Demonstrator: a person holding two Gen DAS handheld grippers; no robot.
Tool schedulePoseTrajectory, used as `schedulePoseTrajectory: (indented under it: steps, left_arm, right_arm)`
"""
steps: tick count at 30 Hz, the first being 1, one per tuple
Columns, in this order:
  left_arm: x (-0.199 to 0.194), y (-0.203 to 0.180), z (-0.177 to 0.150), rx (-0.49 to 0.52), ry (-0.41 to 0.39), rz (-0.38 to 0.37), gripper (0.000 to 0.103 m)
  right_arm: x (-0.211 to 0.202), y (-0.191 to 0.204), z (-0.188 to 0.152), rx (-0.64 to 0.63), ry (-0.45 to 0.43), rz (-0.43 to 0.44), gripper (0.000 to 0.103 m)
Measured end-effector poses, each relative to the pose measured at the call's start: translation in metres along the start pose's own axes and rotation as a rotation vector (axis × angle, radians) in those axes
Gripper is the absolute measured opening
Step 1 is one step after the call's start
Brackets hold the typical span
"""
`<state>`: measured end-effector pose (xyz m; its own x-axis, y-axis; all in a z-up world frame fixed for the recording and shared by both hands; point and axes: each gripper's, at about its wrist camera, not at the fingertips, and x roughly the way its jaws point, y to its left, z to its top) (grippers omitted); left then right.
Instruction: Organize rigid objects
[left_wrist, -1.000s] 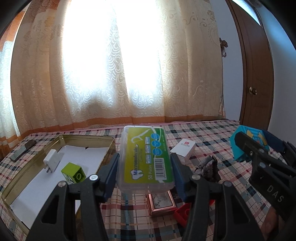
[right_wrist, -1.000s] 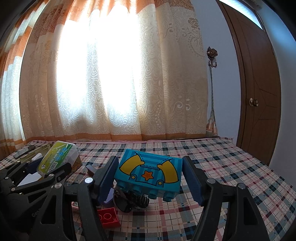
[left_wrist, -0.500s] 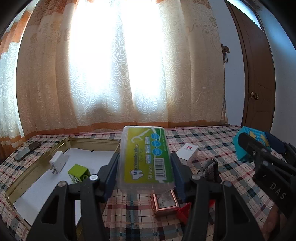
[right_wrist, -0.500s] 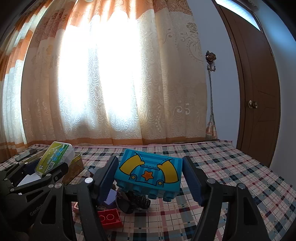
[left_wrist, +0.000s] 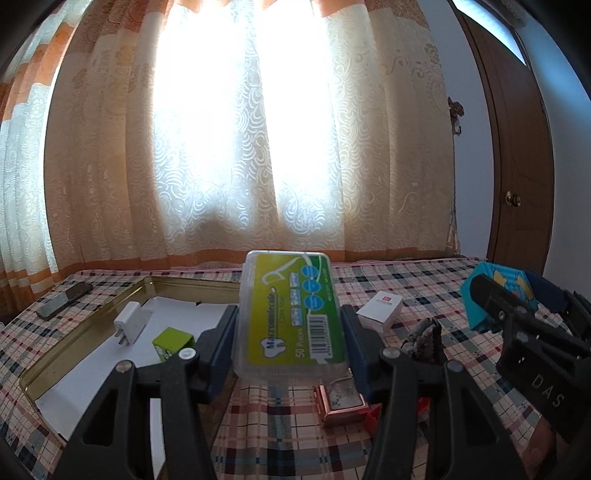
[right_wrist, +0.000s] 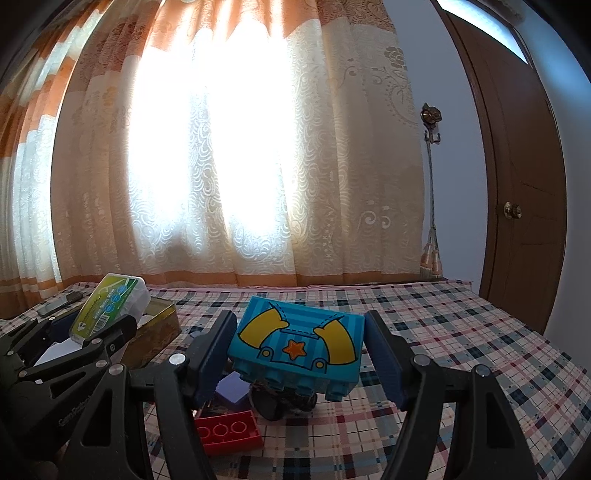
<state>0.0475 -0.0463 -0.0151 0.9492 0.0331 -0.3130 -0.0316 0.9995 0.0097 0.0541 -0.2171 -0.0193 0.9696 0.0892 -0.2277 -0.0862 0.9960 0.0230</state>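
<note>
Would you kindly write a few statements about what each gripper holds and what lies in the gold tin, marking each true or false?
1. The left gripper is clamped on a clear floss pick box. True.
2. The right gripper holds a red brick. False: it holds a blue toy block; the red brick lies on the checked cloth below.
3. A white charger plug and a green cube lie inside the gold tin. True.
4. The dark phone lies inside the tin. False: it rests on the cloth outside it.
5. The small white box is in the tin. False: it sits on the cloth, to the right of the floss box in the left wrist view.
</note>
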Motion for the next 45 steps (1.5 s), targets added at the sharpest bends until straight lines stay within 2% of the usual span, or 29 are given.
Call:
schedulePoseTrajectory:
  steps: [24,45]
  left_arm:
    - [-0.016,0.028,-0.003,-0.029,-0.023,0.037,0.054]
    - [-0.029,0.067,-0.008,-0.08,-0.034,0.109,0.054]
  right_arm:
    - [-0.009,0.03,-0.003,-0.022,-0.002,0.061,0.072]
    - [-0.019,0.088,-0.008,-0.069,0.005,0.205,0.072]
